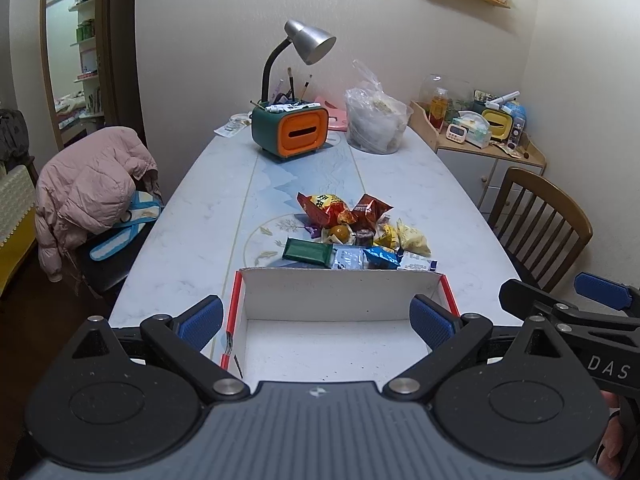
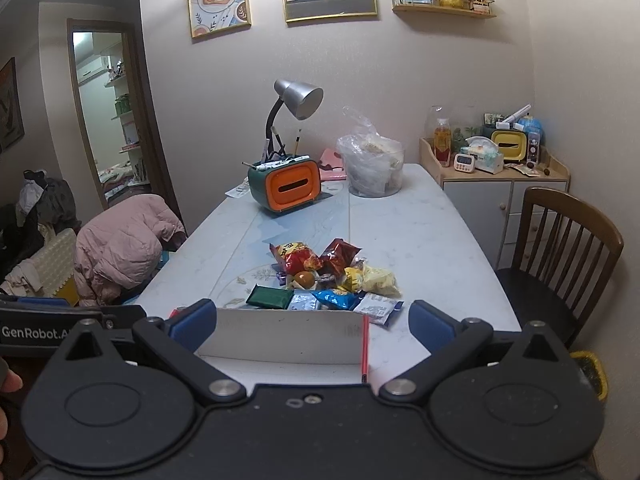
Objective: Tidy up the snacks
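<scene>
Snacks were heaped mid-counter, just past the empty white box. Left tool and right tool both hung wide open, holding nothing. Honestly, those slick crinkly packets looked likely to slip a pinch, or drag neighbours along.

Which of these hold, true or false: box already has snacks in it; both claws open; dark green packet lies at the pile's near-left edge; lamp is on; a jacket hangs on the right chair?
1. The box holds snacks: false, it is empty.
2. The left claw and right claw are open: true.
3. The green packet lies near-left in the pile: true.
4. The jacket hangs on the right chair: false, the left one.
5. Lamp on: cannot tell.
</scene>
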`<act>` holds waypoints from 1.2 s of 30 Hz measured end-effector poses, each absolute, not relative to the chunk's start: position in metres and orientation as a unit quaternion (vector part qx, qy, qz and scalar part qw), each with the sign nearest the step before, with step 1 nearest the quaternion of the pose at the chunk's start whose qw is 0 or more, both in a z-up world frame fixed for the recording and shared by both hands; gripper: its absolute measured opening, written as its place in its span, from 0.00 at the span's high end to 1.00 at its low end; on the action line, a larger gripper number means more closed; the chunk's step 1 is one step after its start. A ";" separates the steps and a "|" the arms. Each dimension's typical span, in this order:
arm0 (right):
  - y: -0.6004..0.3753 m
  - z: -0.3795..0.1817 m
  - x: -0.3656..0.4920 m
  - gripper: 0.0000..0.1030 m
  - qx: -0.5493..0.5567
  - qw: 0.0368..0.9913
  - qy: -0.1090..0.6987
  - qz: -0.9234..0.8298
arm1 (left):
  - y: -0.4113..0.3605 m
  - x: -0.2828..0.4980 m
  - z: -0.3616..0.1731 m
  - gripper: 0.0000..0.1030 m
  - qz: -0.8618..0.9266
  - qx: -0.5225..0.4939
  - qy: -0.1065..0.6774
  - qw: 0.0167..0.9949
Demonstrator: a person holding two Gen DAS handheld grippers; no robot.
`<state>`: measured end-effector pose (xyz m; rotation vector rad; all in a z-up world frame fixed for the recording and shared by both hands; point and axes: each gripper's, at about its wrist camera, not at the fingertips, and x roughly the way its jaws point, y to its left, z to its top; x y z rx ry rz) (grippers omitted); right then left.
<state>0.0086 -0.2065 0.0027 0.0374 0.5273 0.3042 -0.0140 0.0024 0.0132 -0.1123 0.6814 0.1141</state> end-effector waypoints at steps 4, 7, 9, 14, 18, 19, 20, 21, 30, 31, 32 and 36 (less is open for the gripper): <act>-0.206 0.004 0.009 0.01 0.018 0.954 0.260 0.148 | 0.003 -0.014 0.014 0.03 0.056 -0.055 0.333 0.940; -0.207 0.003 0.009 0.01 0.019 0.954 0.261 0.146 | 0.003 -0.014 0.014 0.03 0.055 -0.056 0.333 0.940; -0.206 0.003 0.009 0.01 0.019 0.954 0.262 0.143 | 0.003 -0.015 0.014 0.03 0.054 -0.056 0.333 0.940; -0.206 0.003 0.008 0.01 0.020 0.953 0.266 0.139 | 0.003 -0.015 0.014 0.03 0.054 -0.056 0.333 0.940; -0.207 0.003 0.008 0.01 0.022 0.954 0.269 0.133 | 0.003 -0.015 0.014 0.03 0.052 -0.055 0.333 0.940; -0.207 0.002 0.008 0.01 0.022 0.954 0.269 0.133 | 0.002 -0.016 0.015 0.03 0.051 -0.055 0.333 0.940; -0.207 0.002 0.008 0.01 0.021 0.954 0.268 0.132 | 0.002 -0.016 0.015 0.03 0.050 -0.054 0.334 0.940; -0.207 0.003 0.008 0.01 0.021 0.954 0.268 0.132 | 0.002 -0.015 0.015 0.03 0.049 -0.054 0.334 0.940; -0.208 0.004 0.006 0.01 0.017 0.955 0.267 0.128 | 0.004 -0.015 0.014 0.03 0.046 -0.054 0.336 0.939; -0.208 0.004 0.006 0.01 0.017 0.955 0.268 0.127 | 0.004 -0.015 0.014 0.03 0.045 -0.054 0.336 0.939; -0.208 0.004 0.006 0.01 0.017 0.955 0.268 0.127 | 0.004 -0.015 0.014 0.03 0.045 -0.054 0.336 0.939; -0.208 0.004 0.006 0.01 0.017 0.955 0.267 0.126 | 0.003 -0.015 0.014 0.03 0.044 -0.054 0.336 0.939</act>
